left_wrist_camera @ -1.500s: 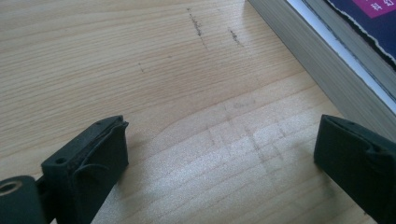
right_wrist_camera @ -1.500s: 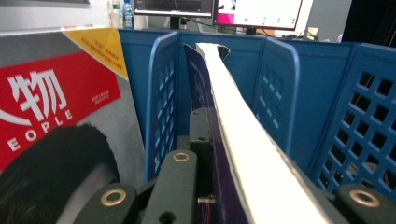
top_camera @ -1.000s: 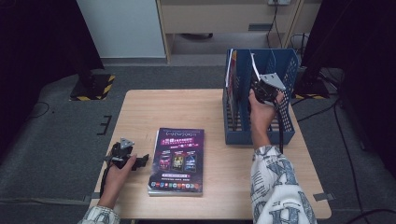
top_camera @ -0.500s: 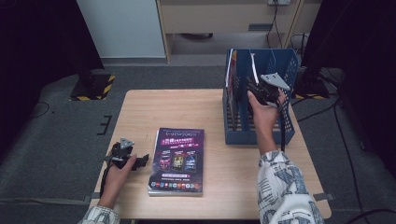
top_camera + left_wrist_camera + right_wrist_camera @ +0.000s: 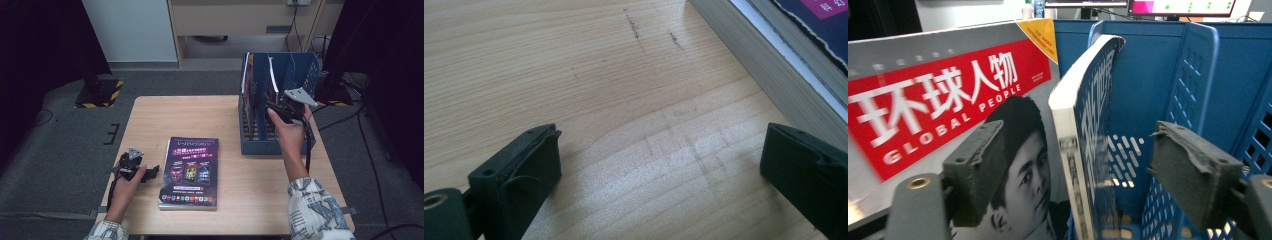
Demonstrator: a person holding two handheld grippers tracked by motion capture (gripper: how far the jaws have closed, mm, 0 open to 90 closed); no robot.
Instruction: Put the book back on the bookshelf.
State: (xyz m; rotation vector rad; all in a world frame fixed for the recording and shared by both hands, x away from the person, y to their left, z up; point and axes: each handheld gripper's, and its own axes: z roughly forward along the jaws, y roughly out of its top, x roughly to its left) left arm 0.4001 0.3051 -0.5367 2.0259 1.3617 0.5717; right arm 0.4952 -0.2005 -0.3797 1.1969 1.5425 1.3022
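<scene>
**Wooden tabletop, blue file rack far right**

On the tabletop [image 5: 225, 120], the right gripper [image 5: 1083, 165] is up at the rack [image 5: 300, 75], jaws spread around an upright magazine [image 5: 1088, 125]. The left gripper [image 5: 131, 167] sits near-left, jaws spread, just beside a flat book [image 5: 190, 172].

White-spined blue book [image 5: 1083, 130] upright, tilted, in blue rack [image 5: 1168, 70].

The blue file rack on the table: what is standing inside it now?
Inside the blue rack stand a red-banner magazine and a thinner blue booklet, with the right gripper open around the booklet. Their lower parts are hidden.
</scene>
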